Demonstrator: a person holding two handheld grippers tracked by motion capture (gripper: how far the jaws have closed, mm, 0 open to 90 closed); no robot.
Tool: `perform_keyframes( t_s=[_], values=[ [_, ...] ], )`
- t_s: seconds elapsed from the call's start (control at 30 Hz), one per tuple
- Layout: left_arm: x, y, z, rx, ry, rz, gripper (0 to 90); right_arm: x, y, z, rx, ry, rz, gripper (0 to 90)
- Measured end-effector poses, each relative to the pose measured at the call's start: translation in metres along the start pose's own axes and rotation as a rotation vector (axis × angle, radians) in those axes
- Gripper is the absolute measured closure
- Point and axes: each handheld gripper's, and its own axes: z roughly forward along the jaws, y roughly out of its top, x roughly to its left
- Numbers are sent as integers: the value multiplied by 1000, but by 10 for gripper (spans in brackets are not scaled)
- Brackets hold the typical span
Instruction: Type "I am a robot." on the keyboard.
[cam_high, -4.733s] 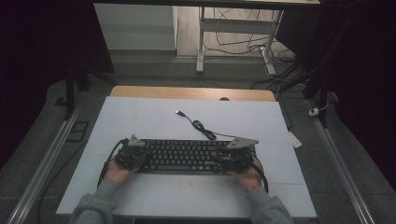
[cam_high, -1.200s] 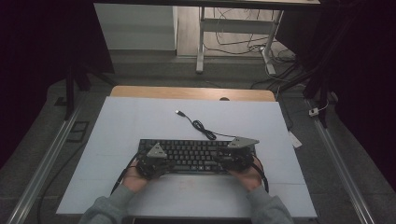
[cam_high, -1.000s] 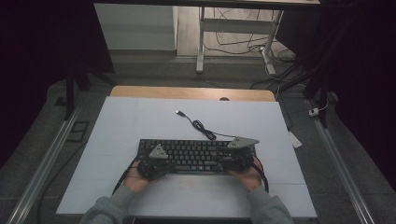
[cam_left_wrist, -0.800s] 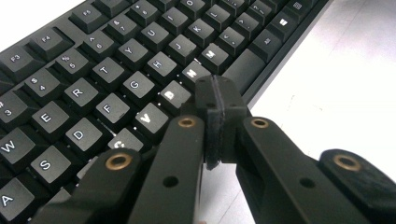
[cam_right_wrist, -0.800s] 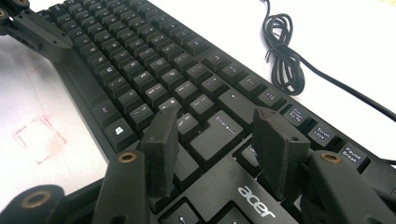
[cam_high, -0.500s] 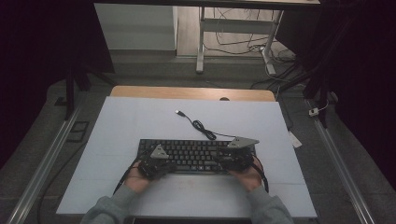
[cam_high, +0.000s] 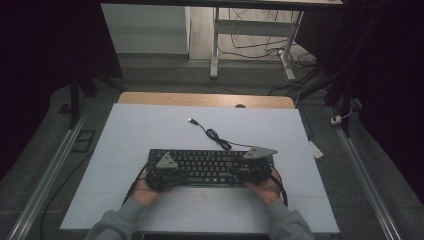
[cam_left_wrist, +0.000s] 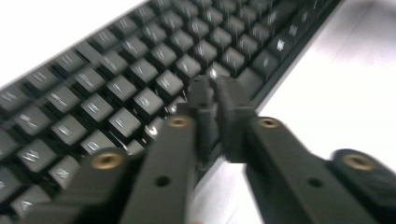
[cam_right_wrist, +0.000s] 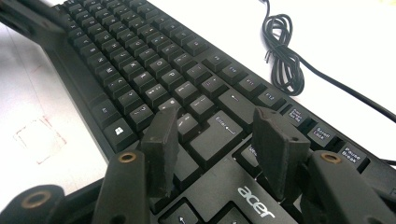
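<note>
Hands level: left gripper (cam_high: 162, 172), right gripper (cam_high: 252, 167) over keyboard (cam_high: 210, 165) ends.

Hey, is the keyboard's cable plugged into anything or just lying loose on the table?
Loose. The cable lies partly coiled behind the keyboard, and its USB plug rests bare on the white table.

This looks like a lab set up for recording. A white worktop (cam_high: 150, 125) stands alone on grey carpet (cam_high: 45, 150), with metal rails (cam_high: 42, 180) running along the floor on either side of it. Beyond the worktop, loose cables (cam_high: 260, 42) trail under a desk frame (cam_high: 216, 45), and dark curtains (cam_high: 45, 45) close off both sides.
</note>
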Motion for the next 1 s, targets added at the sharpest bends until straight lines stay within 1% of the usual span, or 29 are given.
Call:
perform_keyframes(
  t_s=[0.1, 0.13, 0.2, 0.27, 0.4, 0.53, 0.77, 0.93, 1.0],
  values=[
    [4, 0, -7, -31, 22, -22, 582, 0, 0, 0, 0, 0, 1, 510],
    [5, 0, -9, -38, 22, -36, 536, 0, 0, 0, -1, 0, 1, 510],
    [9, 0, -12, -28, 9, -45, 455, 0, 0, -1, -3, -1, 1, 510],
    [13, -2, -15, -25, 19, -52, 404, 0, 0, -1, -4, -1, 0, 510],
    [20, -4, -19, -25, 25, -75, 372, -1, 0, -1, -4, 1, 2, 510],
    [25, -5, -22, -15, 38, -76, 366, -1, 0, -1, -8, 0, 7, 510],
    [30, -6, -25, -20, 52, -93, 358, -1, 0, -1, -5, 2, 5, 510],
    [35, -7, -26, -16, 82, -124, 315, -1, 0, -1, -9, 2, 7, 509],
    [37, -7, -27, -18, 87, -134, 305, -1, 0, -1, -8, 2, 8, 509]
  ],
)
